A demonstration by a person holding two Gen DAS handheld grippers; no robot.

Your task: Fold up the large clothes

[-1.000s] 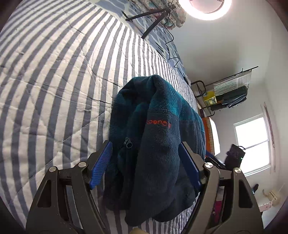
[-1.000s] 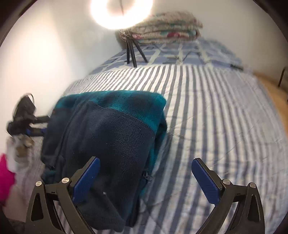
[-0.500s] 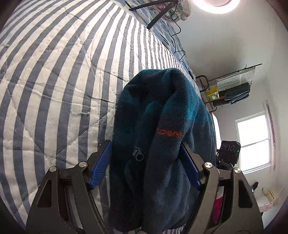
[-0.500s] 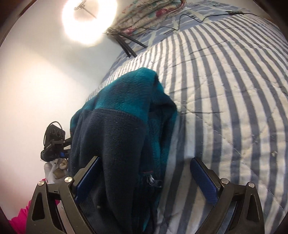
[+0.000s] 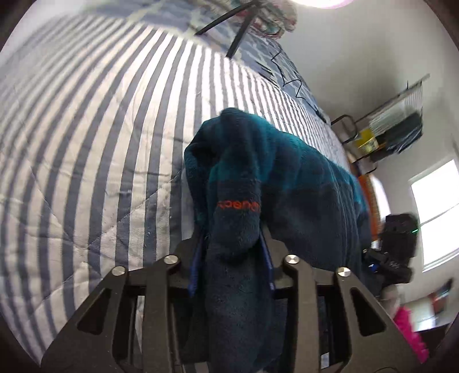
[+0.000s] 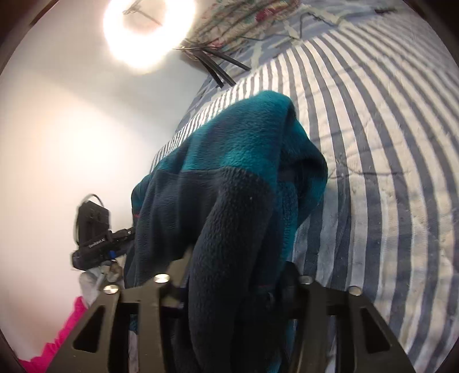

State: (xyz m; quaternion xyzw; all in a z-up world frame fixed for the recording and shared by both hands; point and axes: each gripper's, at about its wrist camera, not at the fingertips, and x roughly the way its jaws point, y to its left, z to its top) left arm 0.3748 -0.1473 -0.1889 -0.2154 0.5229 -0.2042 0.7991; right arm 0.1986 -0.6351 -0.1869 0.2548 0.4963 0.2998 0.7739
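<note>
Closest to me, a thick fold of one fleece jacket [image 5: 238,229], navy below and teal above, fills the gap of my left claw [image 5: 231,252]. Its jaws are closing, blue pads pressing the fabric on both sides, with orange lettering just past the tips. My right claw [image 6: 235,275] grips another bunched part of the same jacket [image 6: 229,200]; its jaws are closing too, and the fleece bulges over them so the pads are hidden.

I count one garment and two claws, each holding one end. Between them the jacket humps up off the bed, its far edge resting on the striped quilt [image 5: 100,129].

The blue and white quilt spreads beyond, bare around the jacket. Farther off, black tripod legs [image 6: 221,64] stand on the bed near a folded floral blanket [image 6: 243,20], under a bright ring light [image 6: 149,28]. In the left view, a wire rack [image 5: 396,126] and a window [image 5: 436,218] lie at the far wall. The jacket blocks most of my near view.
</note>
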